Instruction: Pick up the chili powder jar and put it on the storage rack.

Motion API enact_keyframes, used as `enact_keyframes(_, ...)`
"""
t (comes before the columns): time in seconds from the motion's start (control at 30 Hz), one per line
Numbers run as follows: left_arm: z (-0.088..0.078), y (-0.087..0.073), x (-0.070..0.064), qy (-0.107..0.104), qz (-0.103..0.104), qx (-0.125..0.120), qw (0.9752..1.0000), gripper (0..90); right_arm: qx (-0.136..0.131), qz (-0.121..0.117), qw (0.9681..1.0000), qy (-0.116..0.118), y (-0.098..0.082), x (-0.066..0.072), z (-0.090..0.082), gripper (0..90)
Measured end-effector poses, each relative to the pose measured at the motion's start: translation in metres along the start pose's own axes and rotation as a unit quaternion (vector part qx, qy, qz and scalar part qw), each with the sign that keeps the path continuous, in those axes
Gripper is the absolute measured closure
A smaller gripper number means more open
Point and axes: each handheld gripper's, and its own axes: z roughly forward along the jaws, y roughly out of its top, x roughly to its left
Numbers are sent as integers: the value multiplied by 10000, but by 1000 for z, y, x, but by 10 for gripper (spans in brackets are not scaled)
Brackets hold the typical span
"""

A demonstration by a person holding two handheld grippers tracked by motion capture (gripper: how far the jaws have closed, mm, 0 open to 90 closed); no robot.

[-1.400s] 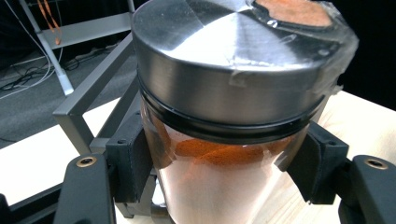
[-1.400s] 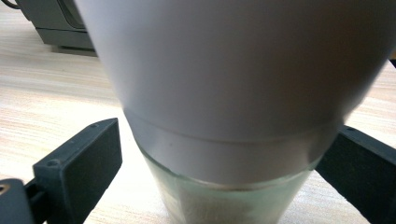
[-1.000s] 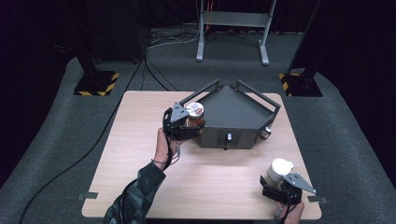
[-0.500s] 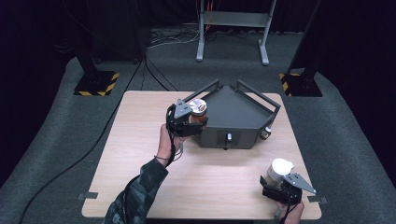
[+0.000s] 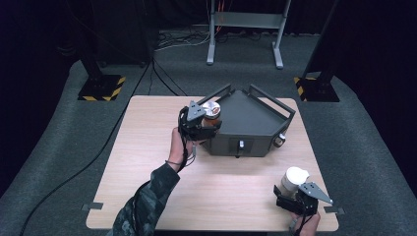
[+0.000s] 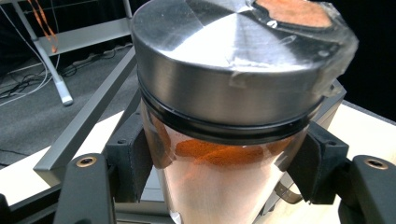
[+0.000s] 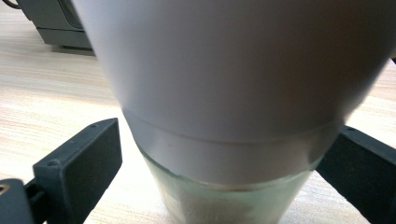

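Since the earlier frame, the left tongs (image 5: 205, 120) have carried their jar slightly rightward, from the left rim of the dark tray (image 5: 255, 118) to a position over its near-left corner; the right tongs (image 5: 293, 196) have not moved. Left tongs: closed on the spice jar (image 6: 224, 121), both pads pressing the clear glass body just below the lid. The jar holds orange-red powder and carries a brushed-metal cap with a taped, powder-filled disc on top. Right tongs: one jaw stands either side of the white-lidded jar (image 7: 233, 116), a clear glass holding pale grains, which stands upright on the table (image 5: 147, 147); whether the pads press it cannot be told. This jar sits near the near-right corner of the table, close to both edges. Bare wood lies open between the tray and the near edge.
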Motion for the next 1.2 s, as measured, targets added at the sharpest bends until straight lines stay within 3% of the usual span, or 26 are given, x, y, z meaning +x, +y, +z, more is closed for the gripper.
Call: enact_keyframes(1.2, 24, 6, 5, 10, -32, 122, 9999, 317, -14, 2, 10000, 0, -1, 0, 0, 1)
